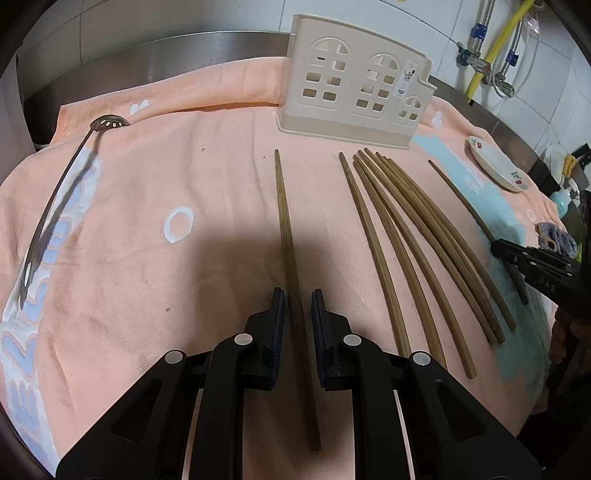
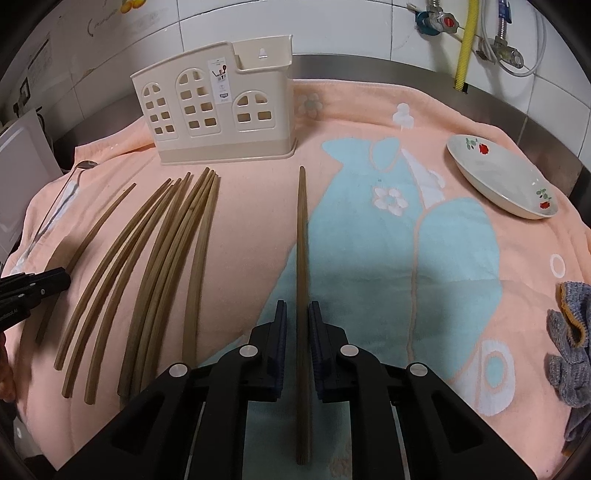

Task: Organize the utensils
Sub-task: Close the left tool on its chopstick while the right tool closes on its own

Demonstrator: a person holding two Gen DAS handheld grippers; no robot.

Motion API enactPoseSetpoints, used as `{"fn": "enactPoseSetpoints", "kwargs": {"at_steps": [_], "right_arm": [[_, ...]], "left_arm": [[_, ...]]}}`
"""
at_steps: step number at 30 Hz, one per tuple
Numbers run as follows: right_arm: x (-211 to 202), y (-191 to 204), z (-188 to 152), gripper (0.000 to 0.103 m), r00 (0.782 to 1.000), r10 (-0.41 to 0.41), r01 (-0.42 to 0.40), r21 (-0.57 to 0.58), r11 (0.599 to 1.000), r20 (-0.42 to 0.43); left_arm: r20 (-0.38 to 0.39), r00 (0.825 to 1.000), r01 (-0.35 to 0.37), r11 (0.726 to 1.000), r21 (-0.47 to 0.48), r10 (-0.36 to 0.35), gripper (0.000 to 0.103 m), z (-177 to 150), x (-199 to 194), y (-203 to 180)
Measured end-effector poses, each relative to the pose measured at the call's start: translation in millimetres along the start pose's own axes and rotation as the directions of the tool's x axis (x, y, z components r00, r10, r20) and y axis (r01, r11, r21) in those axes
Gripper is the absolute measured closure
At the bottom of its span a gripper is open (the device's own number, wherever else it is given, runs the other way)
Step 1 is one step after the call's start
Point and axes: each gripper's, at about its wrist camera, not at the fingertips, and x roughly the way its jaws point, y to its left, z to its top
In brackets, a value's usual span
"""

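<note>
Both tongs, left tongs (image 1: 297,314) and right tongs (image 2: 297,325), each pinch one chopstick (image 1: 286,229); loose chopsticks (image 2: 159,258) lie between them, holder (image 2: 218,107) behind.

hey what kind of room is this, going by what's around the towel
Most likely a home kitchen: a steel counter against white wall tiles, a yellow gas hose with valves, and a cream utensil holder beside wooden chopsticks.
</note>
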Motion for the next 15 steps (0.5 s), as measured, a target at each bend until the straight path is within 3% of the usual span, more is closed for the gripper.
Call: {"fn": "enactPoseSetpoints", "kwargs": {"at_steps": [8, 15], "right_arm": [[-1, -1, 0, 0.096, 1.000, -0.008, 0.008, 0.006, 1.000, 0.009], [-16, 3, -1, 0.097, 0.999, -0.004, 0.004, -0.005, 1.000, 0.042]], "left_arm": [[-0.008, 1.000, -0.014, 1.000, -0.007, 0.014, 0.096, 3, -1, 1], [0.048, 0.999, -0.014, 1.000, 0.024, 0.013, 0.097, 13, -23, -2]]}}
